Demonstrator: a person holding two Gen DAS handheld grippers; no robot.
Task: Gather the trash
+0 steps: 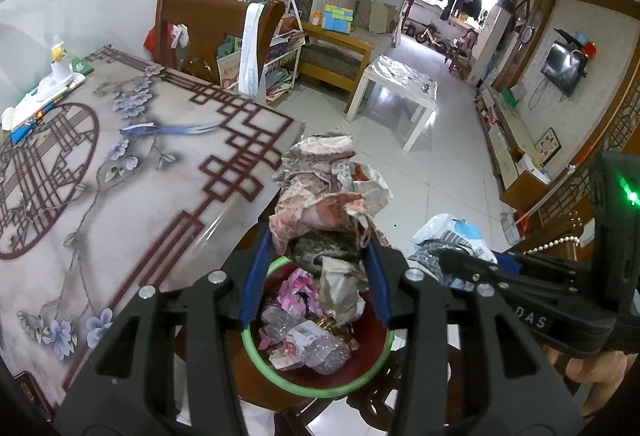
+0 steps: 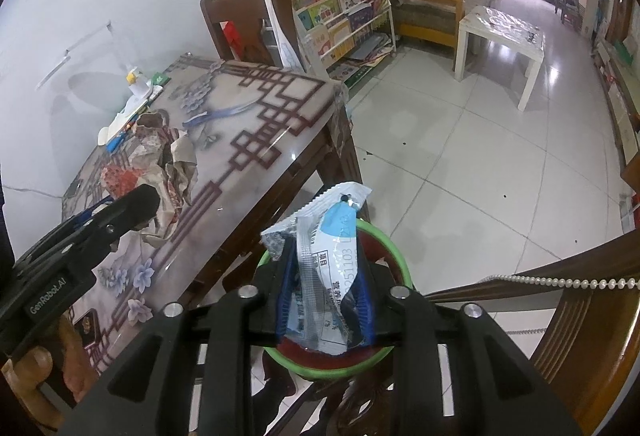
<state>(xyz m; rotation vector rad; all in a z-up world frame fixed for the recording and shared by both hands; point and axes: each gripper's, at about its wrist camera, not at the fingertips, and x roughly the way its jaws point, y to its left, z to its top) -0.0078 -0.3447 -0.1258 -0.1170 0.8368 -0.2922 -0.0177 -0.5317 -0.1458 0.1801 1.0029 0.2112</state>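
My left gripper (image 1: 316, 268) is shut on a big wad of crumpled newspaper (image 1: 324, 191) and holds it above a red bin with a green rim (image 1: 256, 360). The bin holds a plastic bottle (image 1: 320, 350) and pink wrappers. My right gripper (image 2: 324, 296) is shut on a white and blue plastic wrapper (image 2: 320, 236) above the same bin (image 2: 400, 256). The right gripper and its wrapper show at the right of the left wrist view (image 1: 452, 236). The left gripper with the newspaper (image 2: 160, 159) shows at the left of the right wrist view.
A table with a flower-patterned top (image 1: 120, 171) stands left of the bin, with a small lamp (image 1: 60, 63) and booklets at its far end. A wooden chair (image 1: 212, 31), a book rack (image 2: 340, 11), a white side table (image 1: 396, 83) and a chair back with a bead string (image 2: 560, 282) stand around.
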